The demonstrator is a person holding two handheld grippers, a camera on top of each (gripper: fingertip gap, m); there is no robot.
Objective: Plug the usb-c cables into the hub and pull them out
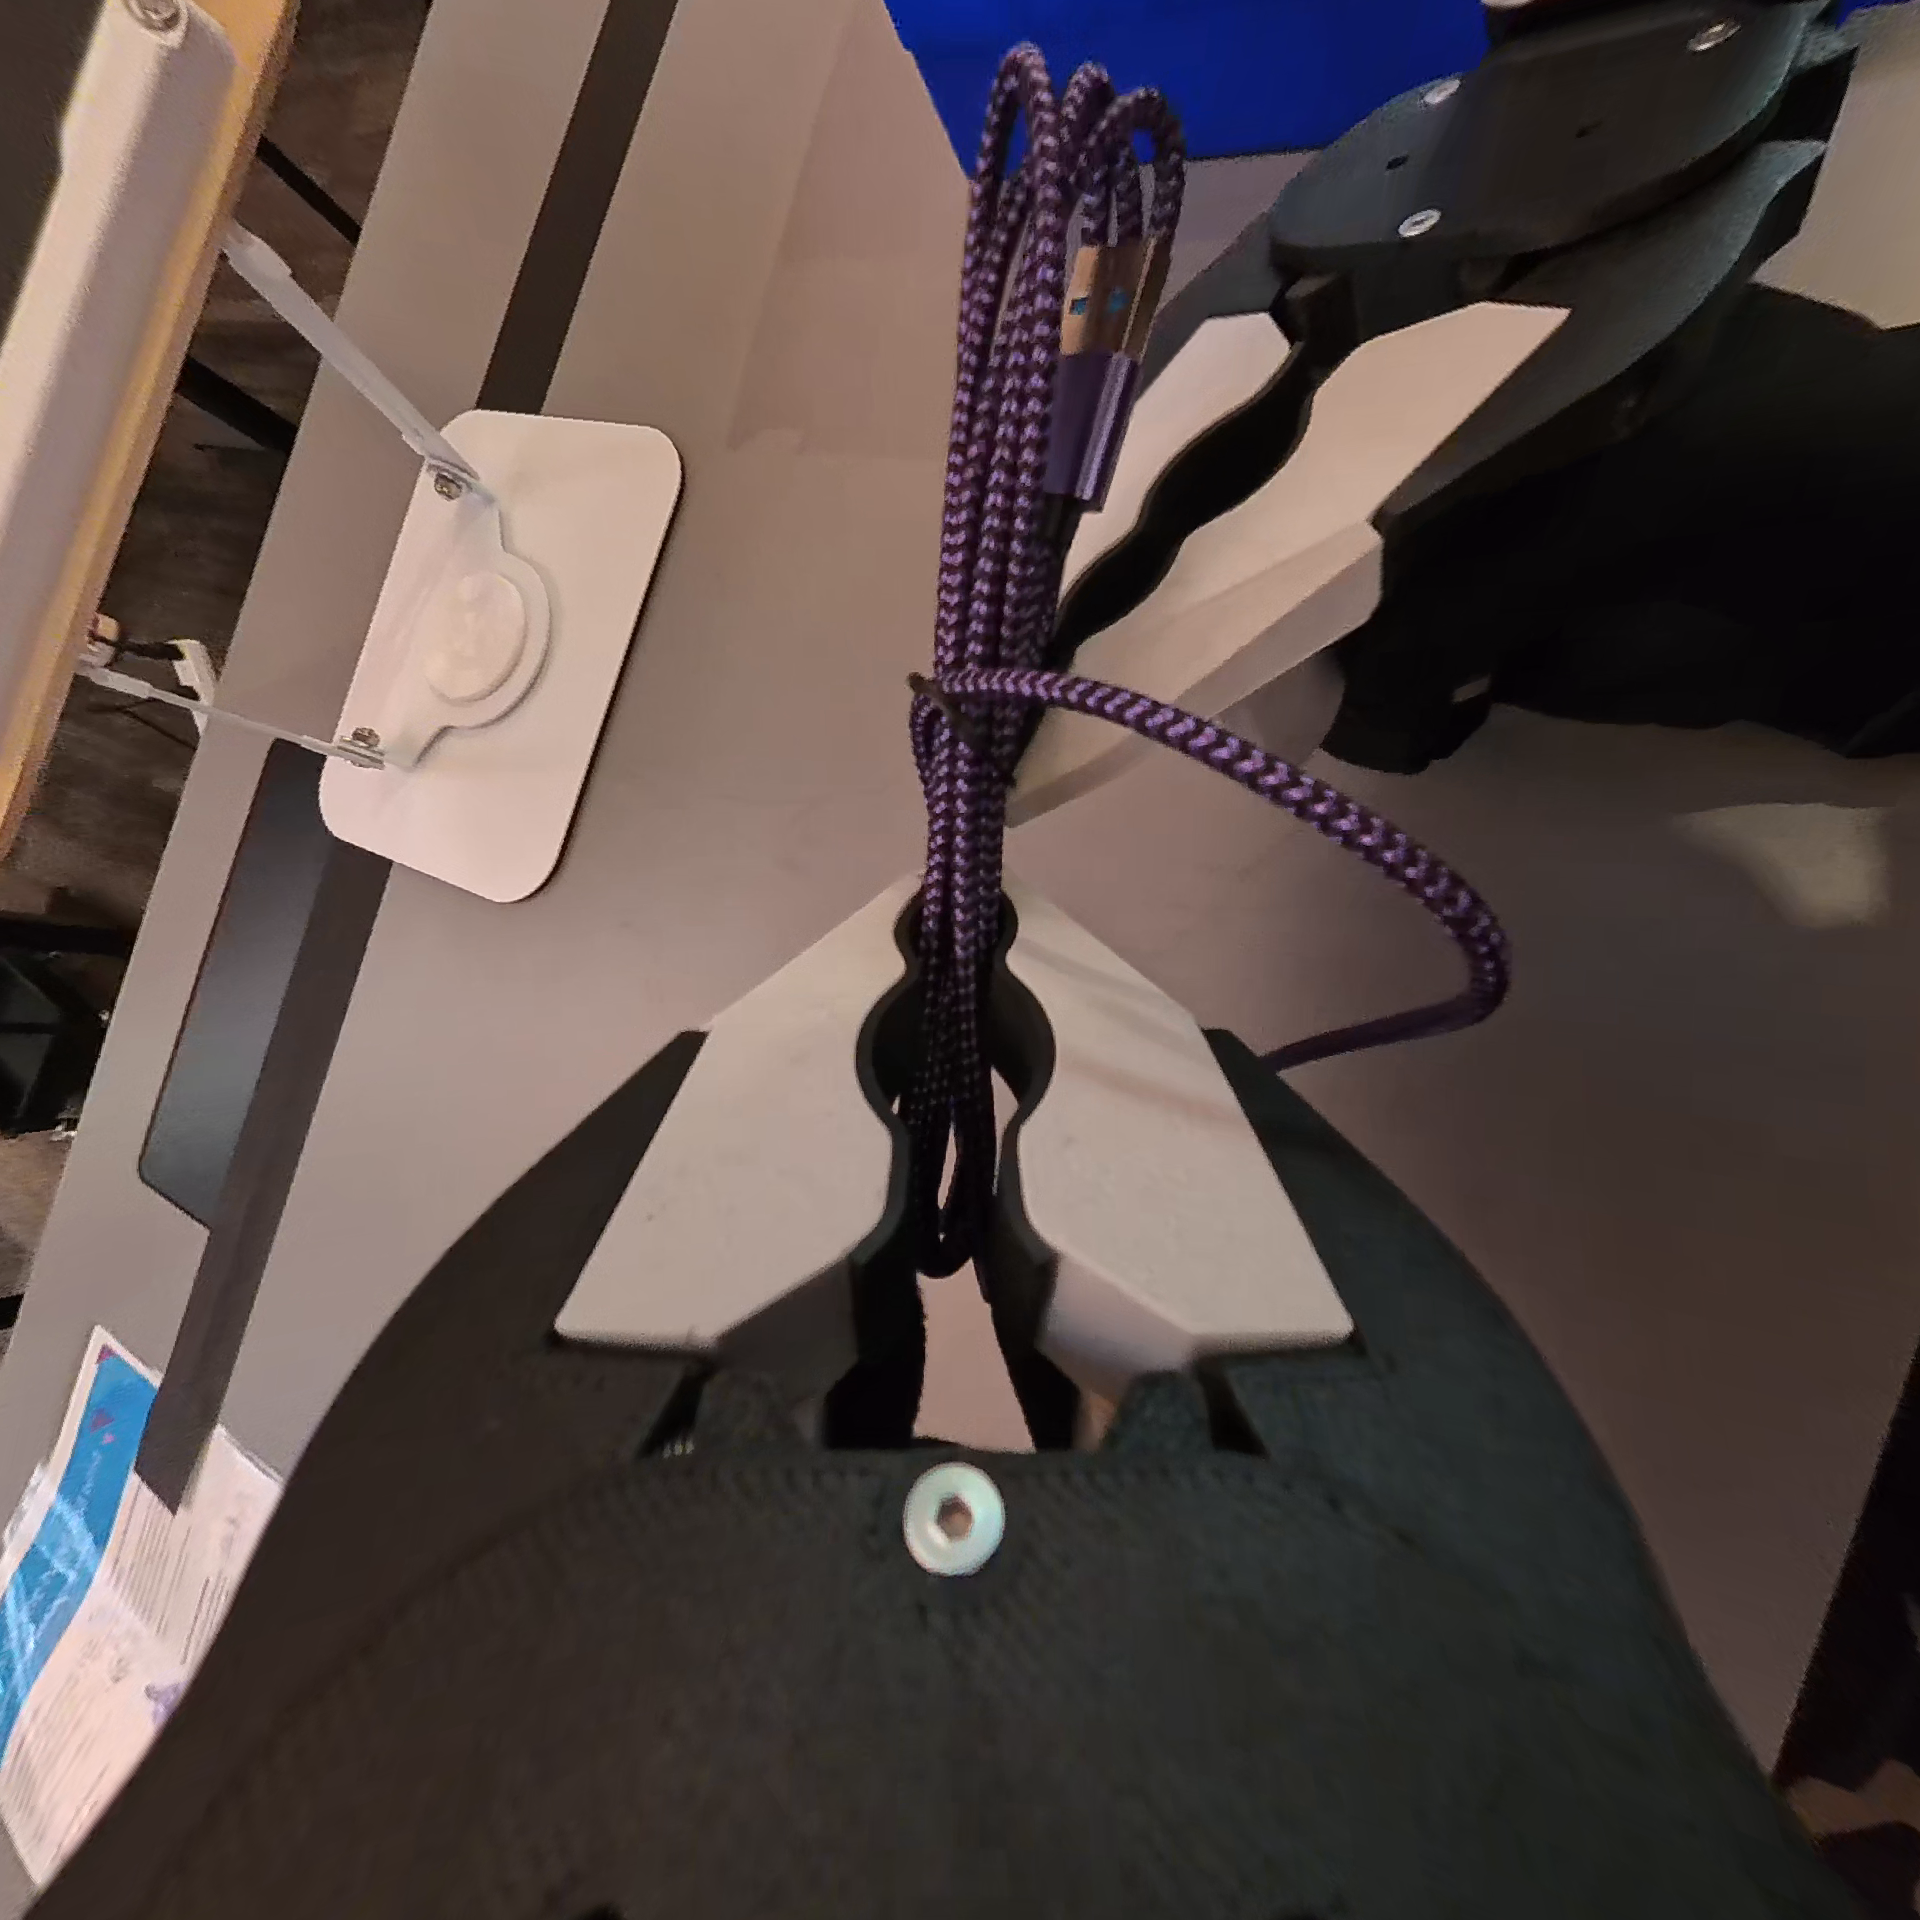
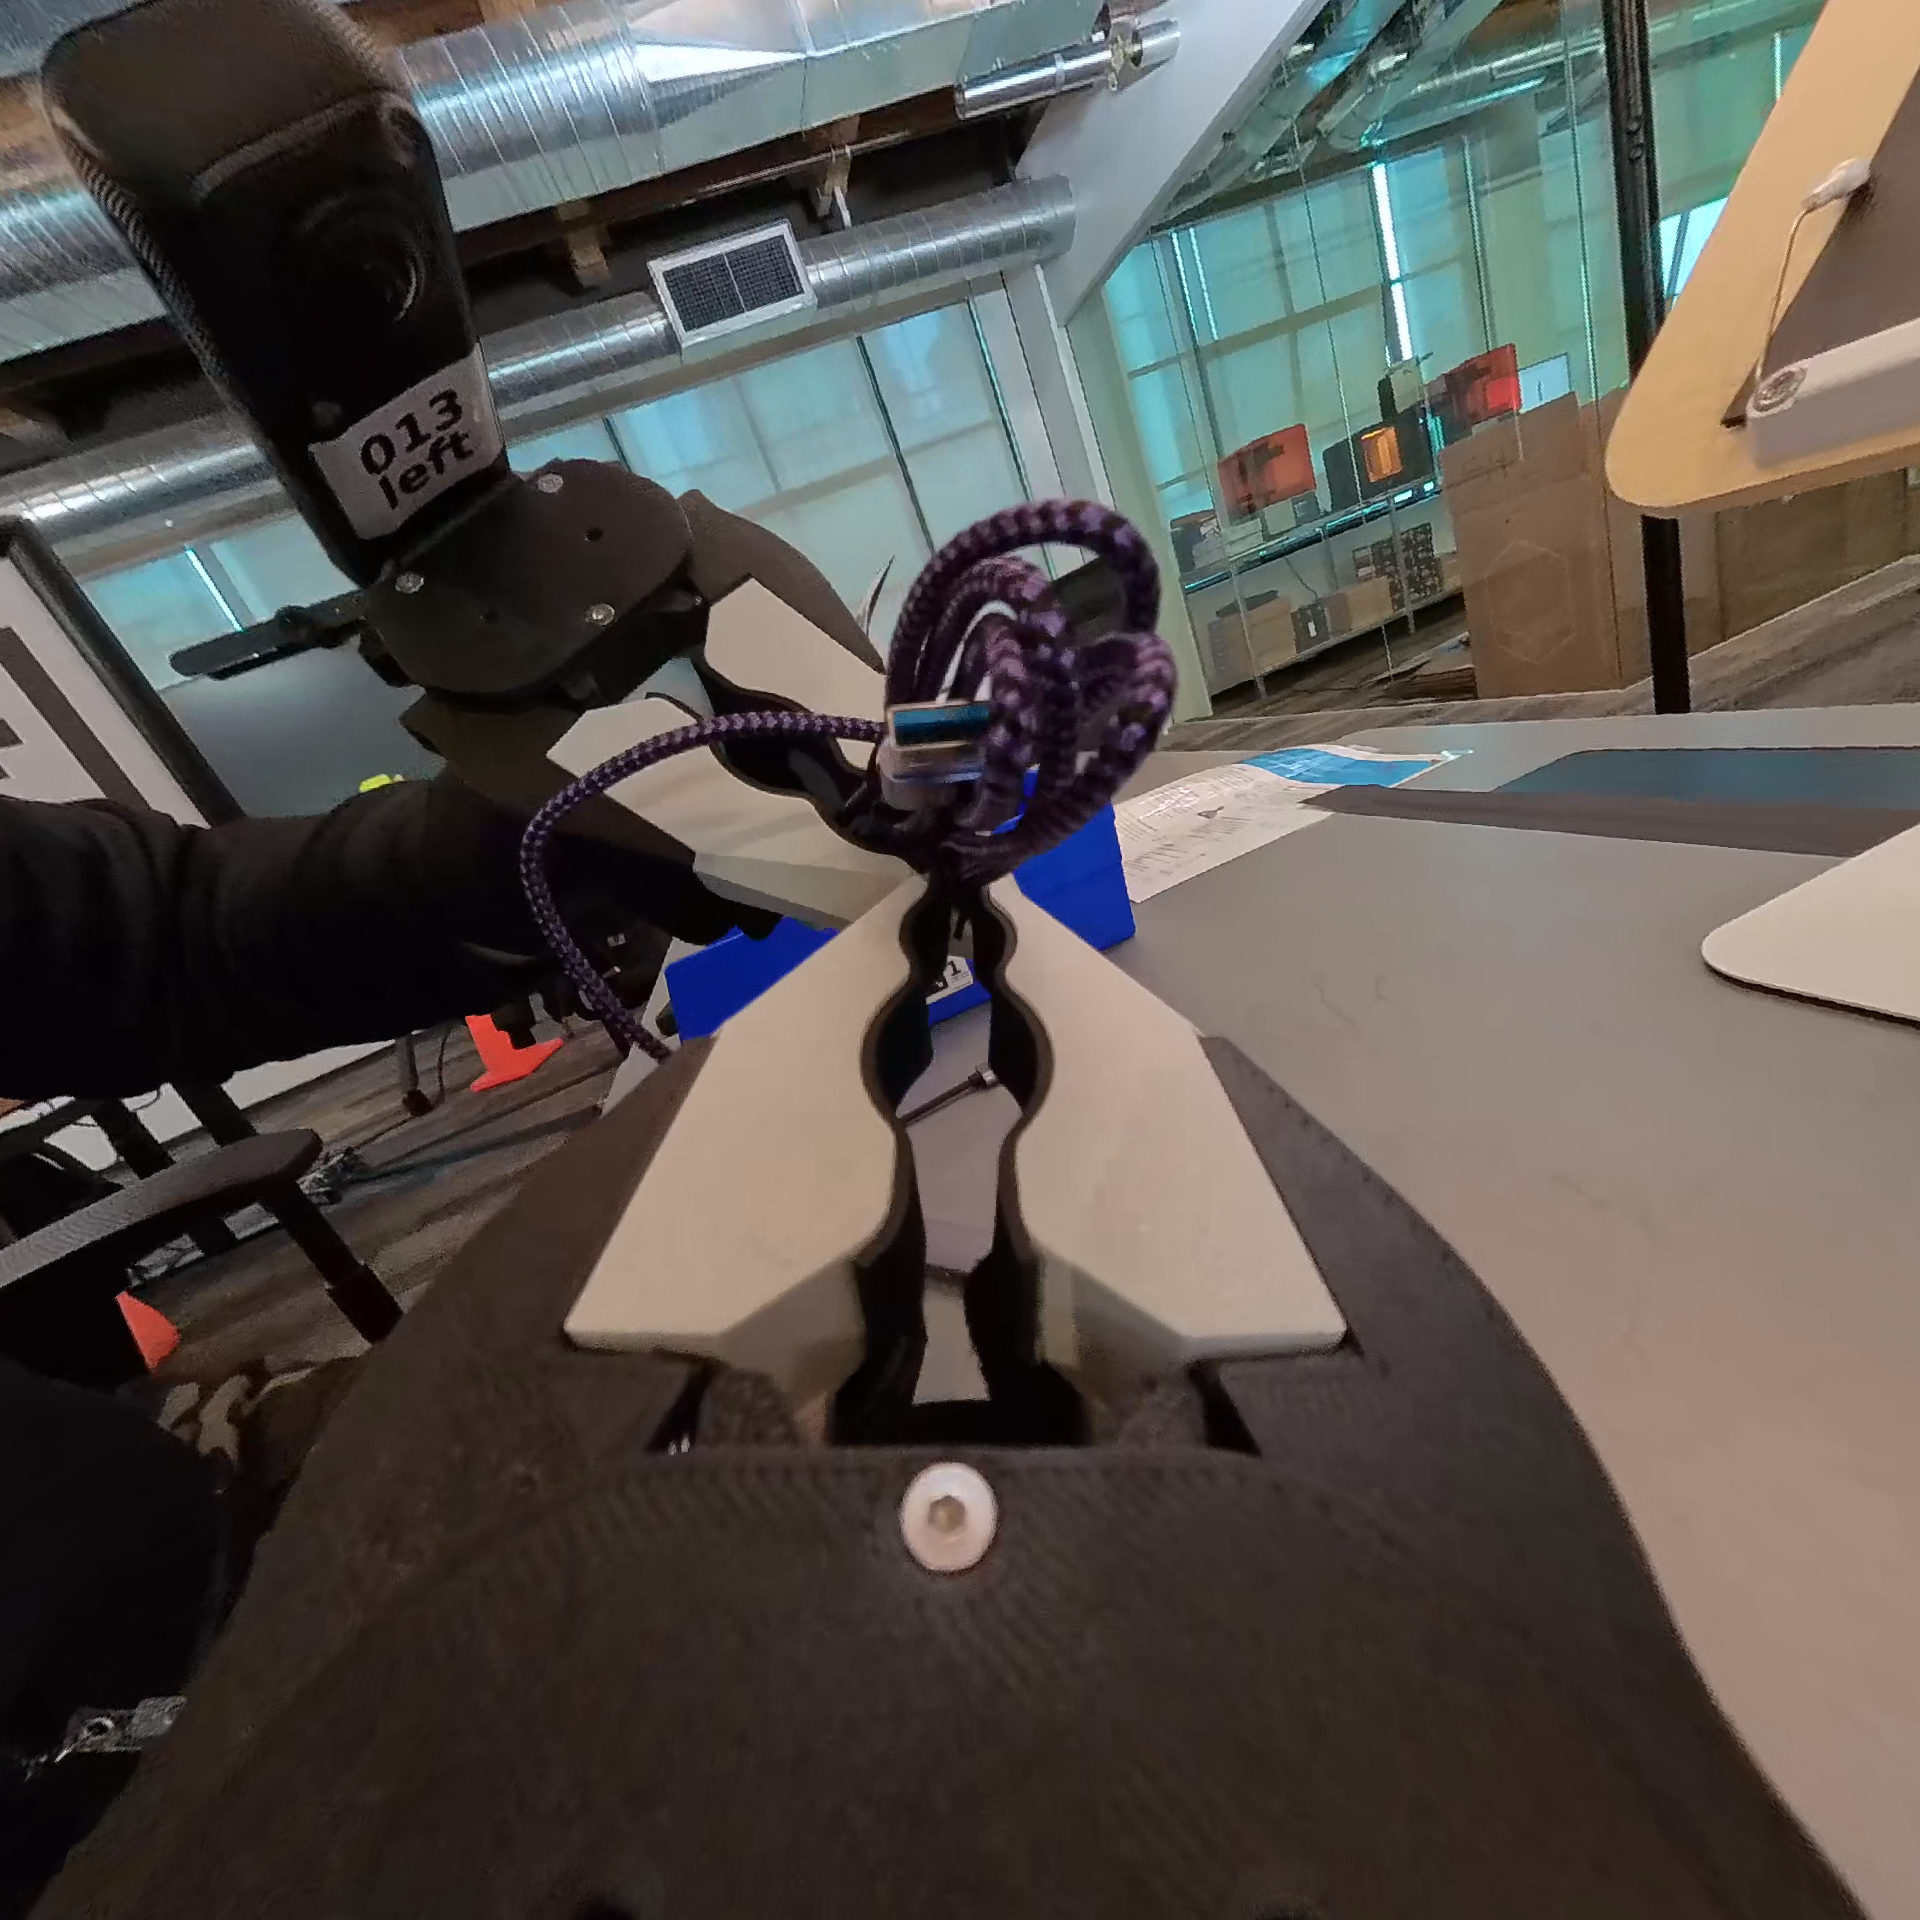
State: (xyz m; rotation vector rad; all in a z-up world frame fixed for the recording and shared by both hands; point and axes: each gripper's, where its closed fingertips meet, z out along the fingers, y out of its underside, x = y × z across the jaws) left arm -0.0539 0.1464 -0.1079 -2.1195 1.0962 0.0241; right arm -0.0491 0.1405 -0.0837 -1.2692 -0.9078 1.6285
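A bundled purple braided cable point(image 1: 982, 499) hangs in the air between both grippers, bound by a dark tie point(image 1: 935, 707). Two silver plugs with blue inserts point(image 1: 1107, 296) lie against the bundle. My left gripper point(image 1: 956, 914) is shut on the bundle's lower loops. My right gripper point(image 1: 1044, 686) comes in from the upper right, its tips at the tie. In the right wrist view, my right gripper point(image 2: 956, 899) is shut on the underside of the bundle point(image 2: 1039, 665). The left gripper point(image 2: 883, 821) holds it from the left. One cable end point(image 2: 582, 883) loops free. I cannot make out a hub.
The grey table point(image 2: 1455, 1143) lies below. A blue box point(image 2: 1075, 873) stands behind the bundle. A white stand plate point(image 1: 499, 655) sits on the table to the left; its corner point(image 2: 1818, 935) also shows. A printed leaflet point(image 2: 1247, 800) lies at the table edge. A gloved hand point(image 2: 312, 914) holds the left gripper. Less than 4 cm separates the two grippers' tips.
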